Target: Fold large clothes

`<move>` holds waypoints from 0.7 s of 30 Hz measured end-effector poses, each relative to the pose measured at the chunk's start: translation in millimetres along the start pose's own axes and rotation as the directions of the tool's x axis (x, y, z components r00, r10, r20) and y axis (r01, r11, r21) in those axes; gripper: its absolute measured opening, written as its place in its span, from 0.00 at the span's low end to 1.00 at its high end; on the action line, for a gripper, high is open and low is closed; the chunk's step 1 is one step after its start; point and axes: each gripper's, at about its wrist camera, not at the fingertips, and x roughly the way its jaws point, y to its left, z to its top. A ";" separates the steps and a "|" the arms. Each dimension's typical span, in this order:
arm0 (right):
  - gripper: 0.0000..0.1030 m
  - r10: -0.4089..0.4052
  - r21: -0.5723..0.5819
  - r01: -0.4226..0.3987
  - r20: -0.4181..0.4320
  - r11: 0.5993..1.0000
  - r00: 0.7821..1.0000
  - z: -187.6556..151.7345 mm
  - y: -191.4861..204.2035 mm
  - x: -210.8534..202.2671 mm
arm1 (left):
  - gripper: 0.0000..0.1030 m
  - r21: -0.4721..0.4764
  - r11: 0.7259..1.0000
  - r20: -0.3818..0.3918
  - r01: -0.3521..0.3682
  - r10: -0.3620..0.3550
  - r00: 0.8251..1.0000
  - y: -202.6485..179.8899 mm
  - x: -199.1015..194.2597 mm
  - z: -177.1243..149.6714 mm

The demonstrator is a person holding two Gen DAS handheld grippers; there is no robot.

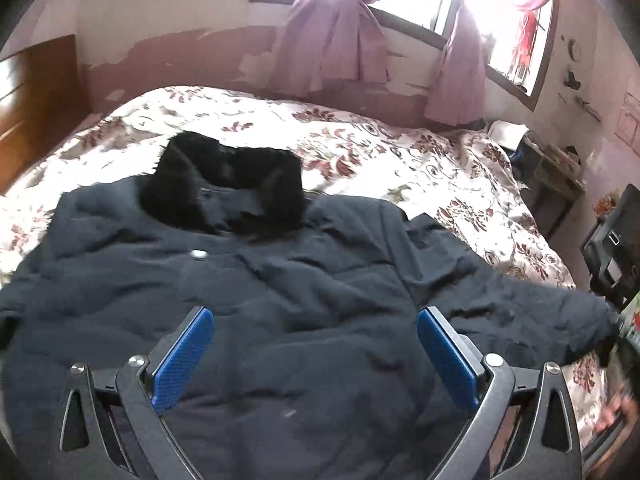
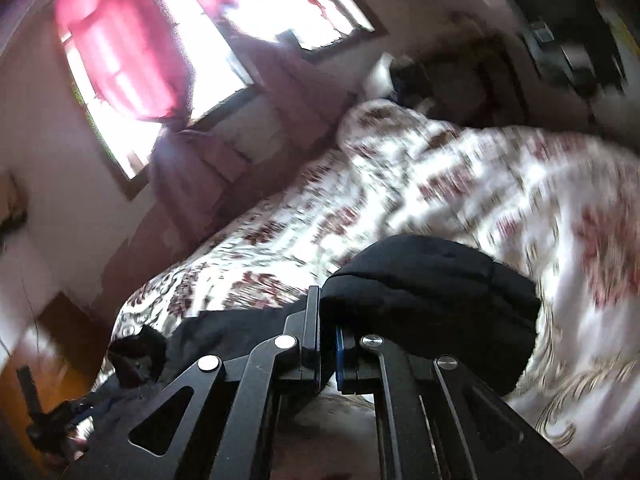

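The dark coat (image 1: 248, 280) lies flat on the bed (image 1: 400, 160), its furry collar (image 1: 224, 184) far from the wide-apart left claw (image 1: 316, 356). The right claw (image 2: 328, 320) is clamped on the coat's sleeve (image 2: 432, 292), which stretches out sideways, ready to cross over the coat.

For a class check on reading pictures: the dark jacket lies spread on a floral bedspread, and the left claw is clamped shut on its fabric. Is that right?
Not quite. The left claw is open, its blue pads wide apart above the jacket, gripping nothing; the left wrist view shows it. The jacket does lie spread on the floral bedspread.
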 end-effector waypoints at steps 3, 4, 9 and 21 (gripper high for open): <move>0.05 0.040 -0.129 -0.035 0.033 0.991 0.999 12.5 56.3 -18.8 | 0.99 0.028 1.000 -0.017 -0.008 0.009 1.000 24.3 -28.4 -0.6; 0.05 0.058 -0.176 -0.050 0.039 0.983 0.998 15.9 77.1 -23.5 | 0.99 0.036 0.999 -0.026 -0.017 0.018 1.000 35.5 -37.2 -1.6; 0.05 0.147 -0.321 -0.132 0.023 0.938 0.989 12.1 163.3 -38.2 | 0.99 0.032 0.998 -0.043 -0.054 0.056 0.998 89.3 -80.7 -10.0; 0.05 0.296 -0.624 -0.380 -0.240 0.682 0.925 -115.2 325.6 -49.1 | 0.99 -0.105 0.992 -0.021 -0.064 0.062 0.998 211.3 -141.6 -37.8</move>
